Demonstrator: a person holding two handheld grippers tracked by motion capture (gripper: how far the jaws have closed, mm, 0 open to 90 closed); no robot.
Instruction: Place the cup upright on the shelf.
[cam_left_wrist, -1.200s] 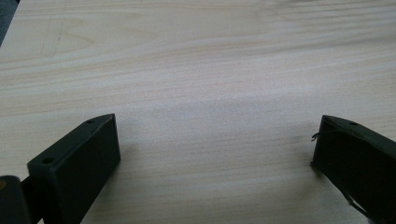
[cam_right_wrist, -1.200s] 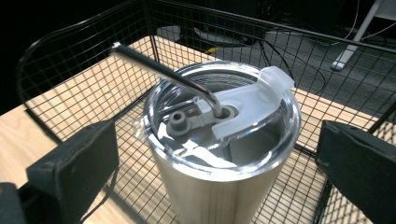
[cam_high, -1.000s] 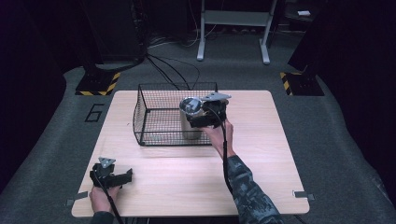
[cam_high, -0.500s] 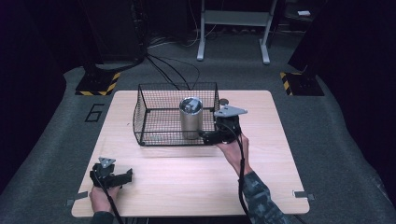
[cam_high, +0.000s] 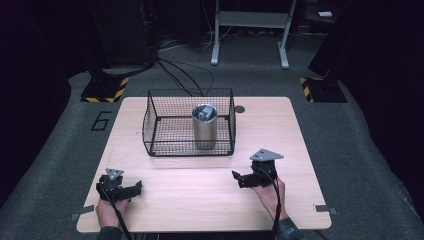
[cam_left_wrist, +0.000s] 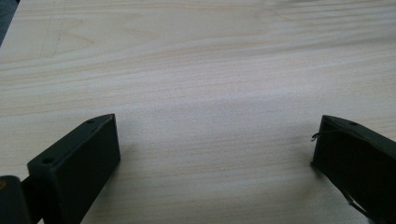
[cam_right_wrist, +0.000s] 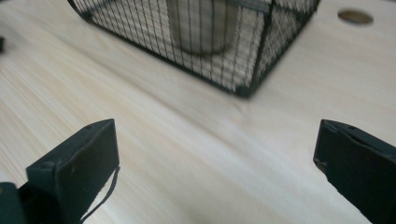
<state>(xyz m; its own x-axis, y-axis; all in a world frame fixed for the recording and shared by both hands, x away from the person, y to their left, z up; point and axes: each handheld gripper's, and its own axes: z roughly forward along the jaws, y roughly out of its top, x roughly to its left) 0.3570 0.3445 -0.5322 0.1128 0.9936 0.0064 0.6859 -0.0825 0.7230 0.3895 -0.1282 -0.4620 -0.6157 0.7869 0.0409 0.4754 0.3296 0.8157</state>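
One pale wooden table (cam_high: 300, 130), dark grey floor (cam_high: 360, 125)

Wire basket (cam_high: 165, 125) sits upper centre of the worktop (cam_high: 300, 135), open at the top, steel cylinder (cam_high: 204, 126) upright in its right half. Bare worktop across the lower half and both sides of the frame. Small round hole (cam_high: 240, 109) just right of the basket.

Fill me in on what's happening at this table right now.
A person holds a pair of tongs in each hand, low over the wooden table. Both the left tongs and the right tongs are open and hold nothing. A metal canister stands upright inside the black wire basket, apart from both tongs.
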